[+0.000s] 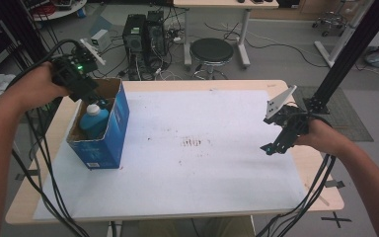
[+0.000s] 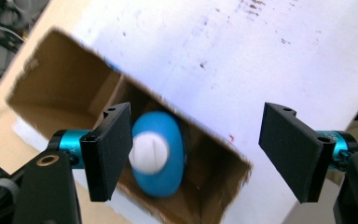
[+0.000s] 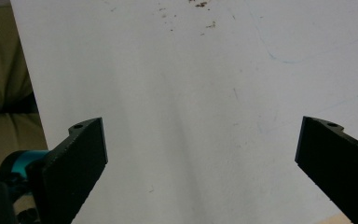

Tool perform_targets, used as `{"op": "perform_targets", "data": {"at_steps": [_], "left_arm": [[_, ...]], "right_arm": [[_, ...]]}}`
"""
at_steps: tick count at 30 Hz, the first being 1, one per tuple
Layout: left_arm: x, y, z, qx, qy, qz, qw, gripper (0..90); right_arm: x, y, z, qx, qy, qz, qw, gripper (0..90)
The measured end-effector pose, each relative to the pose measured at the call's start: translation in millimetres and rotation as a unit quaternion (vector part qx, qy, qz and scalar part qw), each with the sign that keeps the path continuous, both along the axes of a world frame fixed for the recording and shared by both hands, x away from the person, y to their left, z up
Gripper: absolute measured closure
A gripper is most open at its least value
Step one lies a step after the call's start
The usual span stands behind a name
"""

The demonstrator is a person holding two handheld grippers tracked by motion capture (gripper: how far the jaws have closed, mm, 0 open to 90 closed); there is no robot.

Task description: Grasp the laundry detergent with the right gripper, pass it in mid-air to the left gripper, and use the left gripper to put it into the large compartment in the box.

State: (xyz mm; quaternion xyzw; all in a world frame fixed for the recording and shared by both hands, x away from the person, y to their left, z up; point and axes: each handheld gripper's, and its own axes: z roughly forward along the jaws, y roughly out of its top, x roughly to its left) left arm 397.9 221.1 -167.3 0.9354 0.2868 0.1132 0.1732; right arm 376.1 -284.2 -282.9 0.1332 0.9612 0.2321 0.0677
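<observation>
A blue cardboard box (image 1: pixel 109 140) stands open-topped at the table's left, with a blue bottle (image 1: pixel 94 121) with a white cap upright inside it. My left gripper (image 1: pixel 92 95) hangs just above the box's opening, pointing down. In the left gripper view the bottle (image 2: pixel 161 158) sits below and between the jaws, inside the box (image 2: pixel 60 88); the left gripper (image 2: pixel 198 126) is open and its pads are clear of the bottle. My right gripper (image 1: pixel 271 147) hovers low over the right side of the white sheet, and the right gripper (image 3: pixel 203 135) is open with nothing between its jaws.
A large white sheet (image 1: pixel 202 173) covers most of the wooden table (image 1: pixel 325 195), with small brown stains (image 1: pixel 192 143) near its middle. Beyond the far edge stand a black stool (image 1: pixel 211 51) and computer towers (image 1: pixel 143 34). A black frame post (image 1: pixel 345 54) rises at the right.
</observation>
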Motion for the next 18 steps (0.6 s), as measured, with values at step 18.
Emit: {"op": "perform_targets", "data": {"at_steps": [18], "left_arm": [[19.3, -94.1, -13.1, 0.005, 0.026, -0.102, 0.9944, 23.3]], "right_arm": [[-0.4, 6.1, 2.8, 0.01, -0.003, 0.004, 0.9999, 1.2]]}}
